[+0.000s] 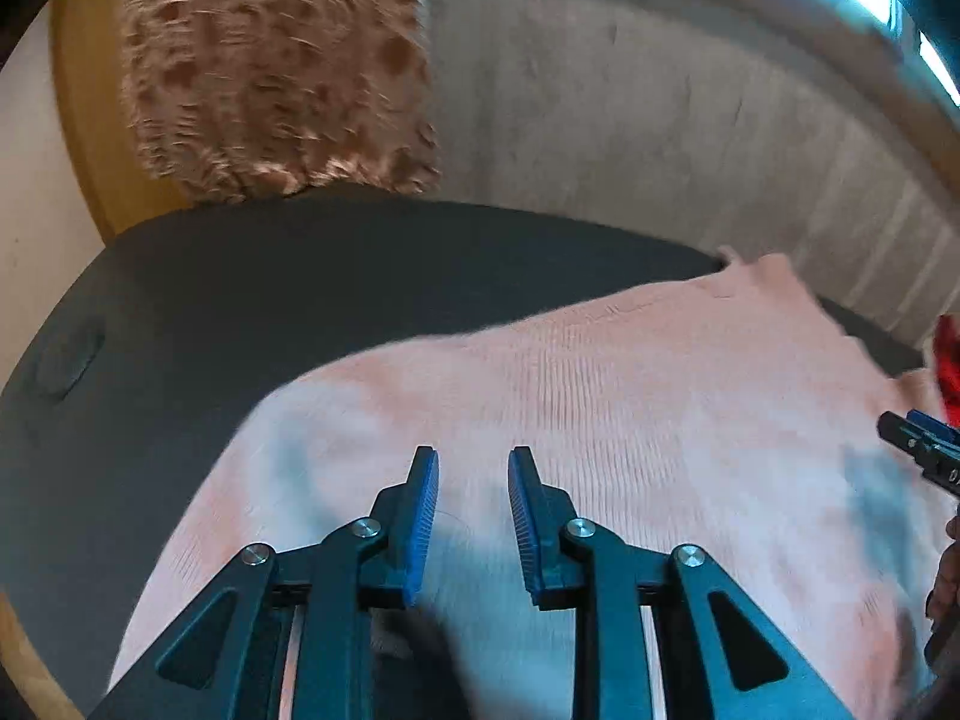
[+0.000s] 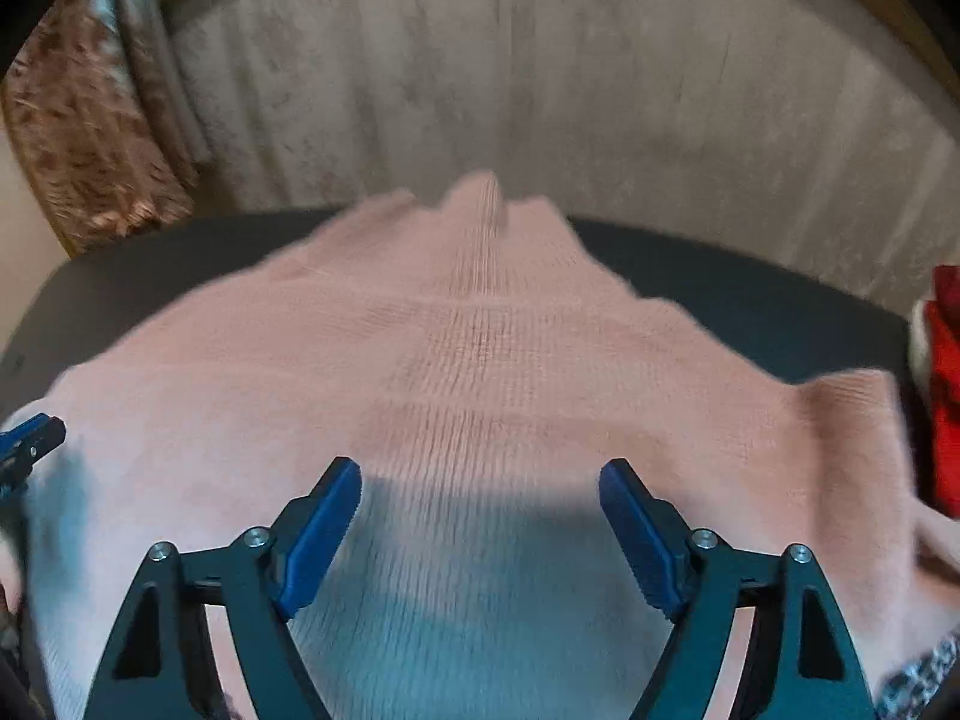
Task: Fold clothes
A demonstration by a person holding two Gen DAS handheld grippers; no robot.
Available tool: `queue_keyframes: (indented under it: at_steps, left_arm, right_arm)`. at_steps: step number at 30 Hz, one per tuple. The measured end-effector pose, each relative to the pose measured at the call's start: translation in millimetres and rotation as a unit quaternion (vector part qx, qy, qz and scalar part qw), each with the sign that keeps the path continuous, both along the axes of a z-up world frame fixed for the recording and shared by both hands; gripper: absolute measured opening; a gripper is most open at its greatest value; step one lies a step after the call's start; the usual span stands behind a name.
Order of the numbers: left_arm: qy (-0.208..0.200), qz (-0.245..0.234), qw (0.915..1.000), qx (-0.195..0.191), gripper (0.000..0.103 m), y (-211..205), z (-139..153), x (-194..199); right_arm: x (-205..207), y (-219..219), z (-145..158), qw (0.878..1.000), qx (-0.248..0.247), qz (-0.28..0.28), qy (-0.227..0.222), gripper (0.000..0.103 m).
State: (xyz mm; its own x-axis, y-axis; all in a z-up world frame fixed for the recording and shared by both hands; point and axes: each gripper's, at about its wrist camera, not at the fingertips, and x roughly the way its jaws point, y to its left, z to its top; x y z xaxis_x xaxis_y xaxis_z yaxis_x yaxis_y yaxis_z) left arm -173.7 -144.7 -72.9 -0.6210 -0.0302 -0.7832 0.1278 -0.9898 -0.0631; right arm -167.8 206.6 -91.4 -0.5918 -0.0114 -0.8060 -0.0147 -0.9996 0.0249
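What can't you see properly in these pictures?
- Pink sweater: near edge hidden behind the right gripper, right wrist view; motion blur.
- Red thing: cut off by the right edge.
- Right gripper in left wrist view: only its tip shows.
- Left gripper: open, holding nothing.

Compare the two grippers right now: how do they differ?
The left gripper has its jaws only narrowly apart; the right gripper is spread wide. The left sits over the pink sweater's left part, the right over its middle. Both are empty, with blue pads, above the sweater.
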Motion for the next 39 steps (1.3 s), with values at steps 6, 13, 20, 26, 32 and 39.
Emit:
queue_keyframes:
  at_steps: [6, 13, 20, 26, 32, 39]
  left_arm:
    - [-0.028, -0.014, 0.9985, 0.045, 0.024, -18, -9, 114]
    - [-0.052, -0.049, 0.9941, 0.081, 0.024, -4, -28, 190]
    - [-0.052, -0.073, 0.9953, 0.037, 0.026, 45, -39, 174]
    - [-0.063, -0.099, 0.9901, -0.077, 0.008, 70, -39, 165]
    - [-0.077, -0.027, 0.9949, -0.059, 0.005, 5, -35, 167]
    - [-0.046, -0.068, 0.9966, 0.002, 0.01, 12, -21, 165]
  right_arm:
    - [110, 35, 46, 0.998, -0.056, 0.001, 0.024, 0.083]
    - [212, 37, 15, 0.999, -0.024, 0.005, -0.026, 0.084]
    - [251, 41, 3, 0.999, -0.029, -0.027, -0.034, 0.084]
    - [245, 32, -14, 0.998, -0.024, -0.011, -0.061, 0.085]
    - [234, 4, -29, 0.998, 0.004, 0.021, -0.063, 0.103]
    - [223, 4, -30, 0.999, 0.003, 0.015, -0.05, 0.103]
